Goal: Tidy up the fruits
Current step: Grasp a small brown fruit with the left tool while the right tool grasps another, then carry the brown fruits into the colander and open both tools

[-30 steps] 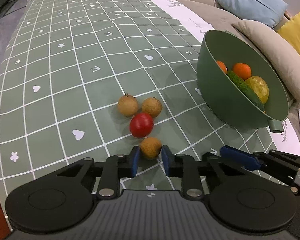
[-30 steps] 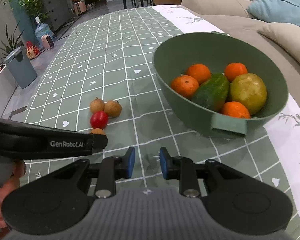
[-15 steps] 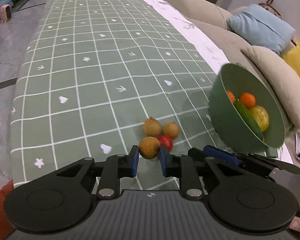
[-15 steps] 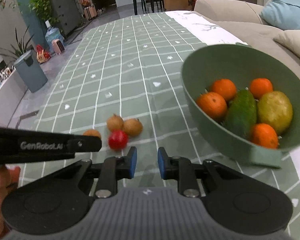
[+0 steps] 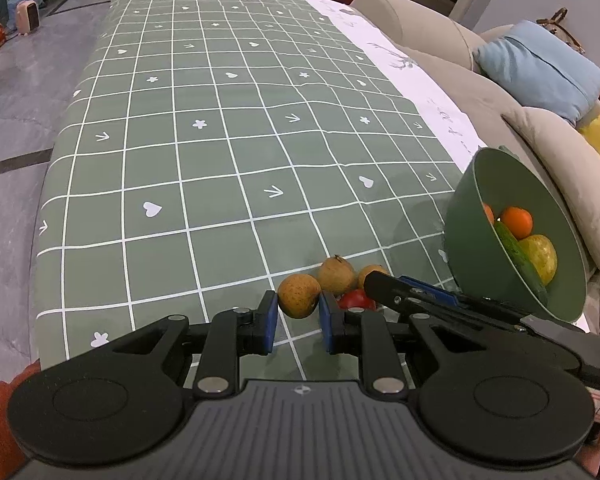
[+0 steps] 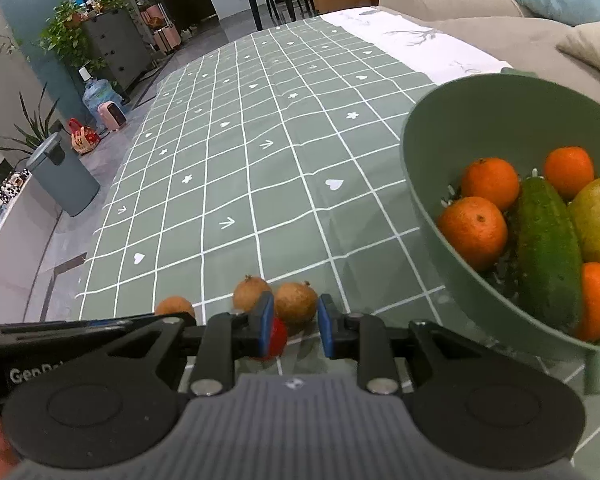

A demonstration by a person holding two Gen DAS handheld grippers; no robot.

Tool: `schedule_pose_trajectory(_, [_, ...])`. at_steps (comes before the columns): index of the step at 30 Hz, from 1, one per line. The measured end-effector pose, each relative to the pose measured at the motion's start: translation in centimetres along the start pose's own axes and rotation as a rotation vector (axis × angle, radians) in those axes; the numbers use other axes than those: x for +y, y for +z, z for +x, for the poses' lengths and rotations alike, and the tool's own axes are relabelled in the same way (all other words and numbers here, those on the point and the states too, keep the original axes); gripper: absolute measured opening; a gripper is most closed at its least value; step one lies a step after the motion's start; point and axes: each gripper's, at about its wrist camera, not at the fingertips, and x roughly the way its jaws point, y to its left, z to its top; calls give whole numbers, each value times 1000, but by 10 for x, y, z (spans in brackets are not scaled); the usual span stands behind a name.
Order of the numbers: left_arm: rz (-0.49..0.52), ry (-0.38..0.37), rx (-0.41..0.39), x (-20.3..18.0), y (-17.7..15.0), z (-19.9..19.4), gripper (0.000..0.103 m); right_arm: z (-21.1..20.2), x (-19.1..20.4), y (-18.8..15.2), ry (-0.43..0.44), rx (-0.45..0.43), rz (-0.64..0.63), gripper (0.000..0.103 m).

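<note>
left wrist | left claw (image 5: pixel 298 316) grips brown fruit (image 5: pixel 299 295), lifted since | right claw (image 6: pixel 292 326) released

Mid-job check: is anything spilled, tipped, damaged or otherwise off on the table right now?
Nothing stands out. The green bowl sits upright holding its oranges and cucumber. The left gripper holds one brown fruit; two brown fruits and a red one wait on the tablecloth.

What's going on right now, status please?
Left gripper shut on brown fruit. Right gripper open, empty. Bowl to the right. Path looks clear.
</note>
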Motion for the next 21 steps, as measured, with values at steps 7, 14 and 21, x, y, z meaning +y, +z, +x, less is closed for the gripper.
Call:
schedule_pose_trajectory(7, [-7, 2, 6, 1, 1, 1, 24, 8, -10, 7, 34, 27, 85, 22])
schedule_pose_trajectory(14, [0, 1, -2, -3, 1, -5, 24, 3, -8, 9, 33, 26, 80, 20])
schedule_pose_trajectory(21, [28, -10, -36, -14, 1, -23, 24, -34, -2, 11, 22, -31, 9, 20])
